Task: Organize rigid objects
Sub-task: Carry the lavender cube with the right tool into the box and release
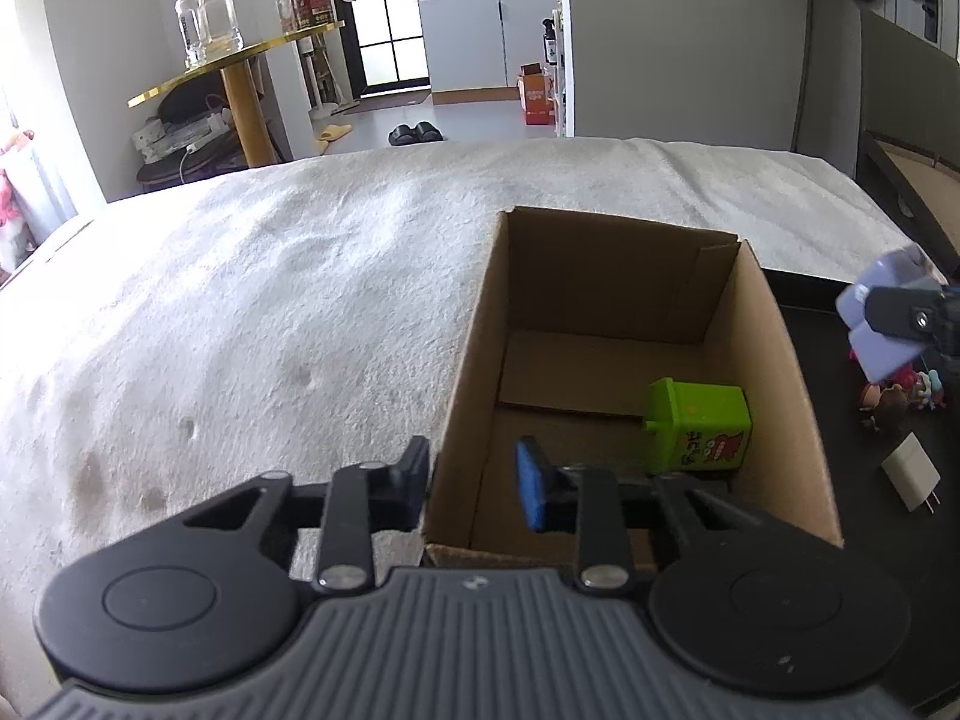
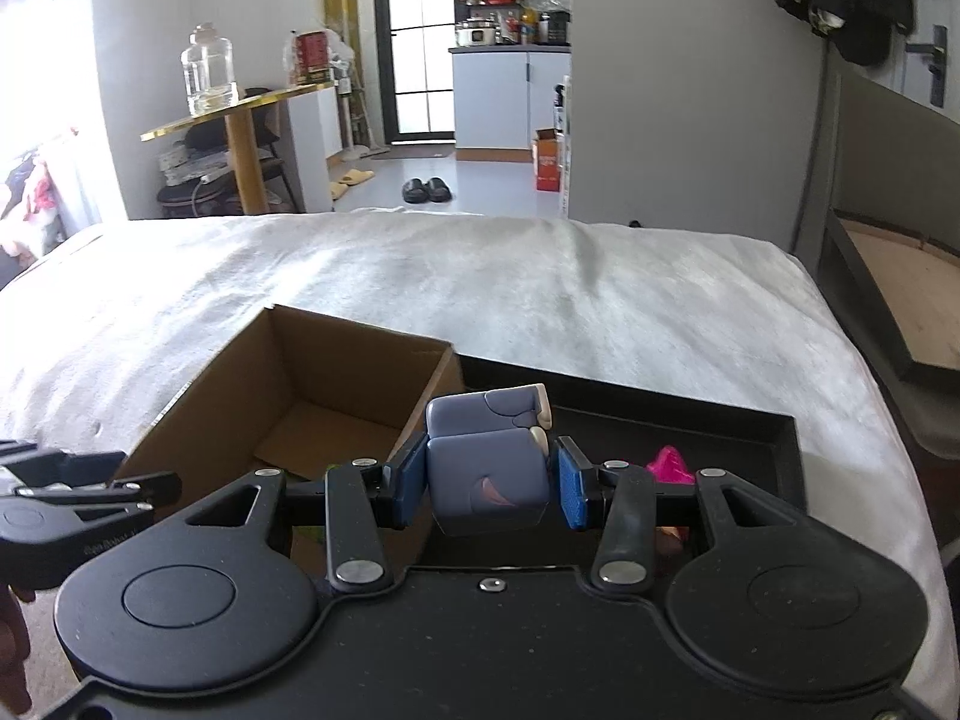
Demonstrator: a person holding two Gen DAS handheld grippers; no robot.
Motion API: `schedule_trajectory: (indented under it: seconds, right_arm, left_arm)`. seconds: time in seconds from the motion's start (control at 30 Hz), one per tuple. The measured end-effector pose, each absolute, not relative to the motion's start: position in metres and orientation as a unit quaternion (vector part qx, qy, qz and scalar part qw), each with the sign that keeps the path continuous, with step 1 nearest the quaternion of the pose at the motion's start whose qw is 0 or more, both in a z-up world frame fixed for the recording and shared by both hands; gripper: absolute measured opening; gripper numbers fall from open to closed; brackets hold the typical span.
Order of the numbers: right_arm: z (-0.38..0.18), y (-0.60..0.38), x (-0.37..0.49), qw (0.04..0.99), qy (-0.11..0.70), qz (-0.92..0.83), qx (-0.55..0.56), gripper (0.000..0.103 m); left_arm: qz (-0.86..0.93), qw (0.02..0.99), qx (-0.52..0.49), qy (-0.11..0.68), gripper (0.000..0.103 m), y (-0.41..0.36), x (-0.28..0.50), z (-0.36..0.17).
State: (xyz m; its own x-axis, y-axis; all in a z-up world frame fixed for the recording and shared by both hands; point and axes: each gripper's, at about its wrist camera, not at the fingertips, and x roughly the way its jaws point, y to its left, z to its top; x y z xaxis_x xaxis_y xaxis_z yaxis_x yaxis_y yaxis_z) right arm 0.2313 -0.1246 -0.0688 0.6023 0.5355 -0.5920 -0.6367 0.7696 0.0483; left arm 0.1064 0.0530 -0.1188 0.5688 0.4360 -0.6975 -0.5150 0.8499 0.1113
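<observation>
An open cardboard box (image 1: 606, 276) stands on a white blanket, and a green toy bin (image 1: 699, 426) lies on its floor. My left gripper (image 1: 474, 474) straddles the box's near left wall, one finger outside and the blue pad inside. A gap shows between the pad and the wall, so the jaws stand open. My right gripper (image 2: 492, 483) is shut on a purple-blue blocky toy (image 2: 480, 420), held above the edge where the box (image 2: 360, 330) meets a black tray (image 2: 720, 420). The same toy (image 1: 882, 330) appears at the right edge of the left wrist view.
The black tray holds a pink piece (image 2: 669, 465), small figures (image 1: 900, 399) and a white plug adapter (image 1: 912, 471). The white blanket (image 1: 270, 300) spreads left of and behind the box. Beyond it stand a gold side table (image 2: 240, 102) and a dark bed frame (image 2: 888, 276).
</observation>
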Motion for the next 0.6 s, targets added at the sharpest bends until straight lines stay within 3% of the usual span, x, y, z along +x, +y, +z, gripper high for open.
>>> schedule_trajectory:
  seconds: [0.17, 0.6]
  right_arm:
    - [-0.066, -0.109, 0.227, 0.889, 0.294, 0.340, -0.092, 0.043]
    - [-0.068, -0.067, 0.218, 0.876, 0.284, 0.369, -0.122, 0.043]
  left_arm:
    - [0.274, 0.883, -0.061, 0.377, 0.011, 0.062, 0.101, -0.122]
    - [0.257, 0.890, -0.078, 0.368, 0.011, 0.070, 0.096, -0.123]
